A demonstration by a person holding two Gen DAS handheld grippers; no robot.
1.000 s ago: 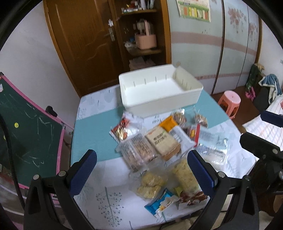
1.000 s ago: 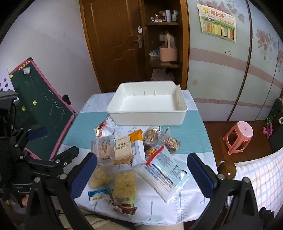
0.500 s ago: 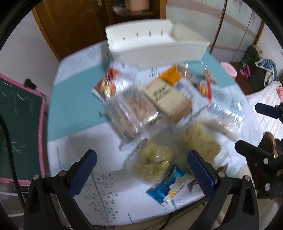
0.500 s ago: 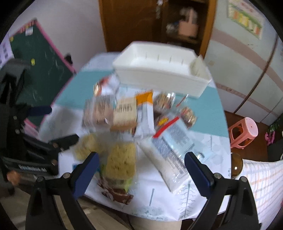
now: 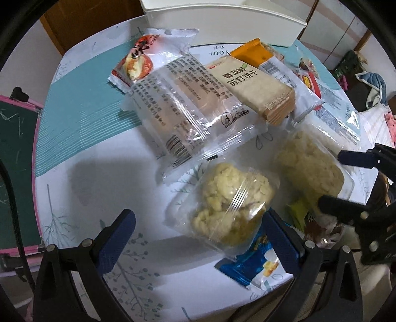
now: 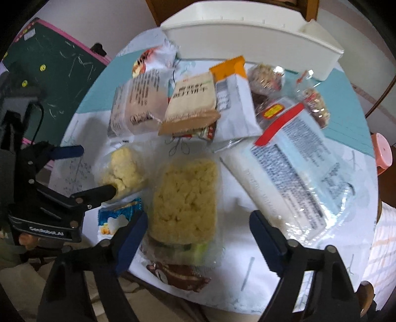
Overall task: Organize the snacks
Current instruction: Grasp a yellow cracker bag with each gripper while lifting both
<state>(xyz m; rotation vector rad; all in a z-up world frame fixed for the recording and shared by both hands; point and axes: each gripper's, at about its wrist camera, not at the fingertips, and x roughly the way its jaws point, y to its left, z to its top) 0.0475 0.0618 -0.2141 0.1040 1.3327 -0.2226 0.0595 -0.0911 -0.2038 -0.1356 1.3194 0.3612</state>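
Several snack packs lie heaped on the round table, in front of a white bin. My left gripper points steeply down, open, straddling a clear bag of pale yellow puffs without touching it. My right gripper hangs over a rectangular pack of yellow puffed cake. Its jaws are closing with that pack between them, the pads apart from it. Each gripper shows in the other's view: the right gripper, the left gripper.
A clear cracker pack, a tan biscuit pack, a long white-and-blue pack, a small blue packet and a brown packet crowd the cloth. A green chalkboard stands left, a pink stool right.
Both grippers have sunk toward the table and tipped downward, so the snacks fill the views and the bin has slid to the top edge. The right jaws have narrowed.
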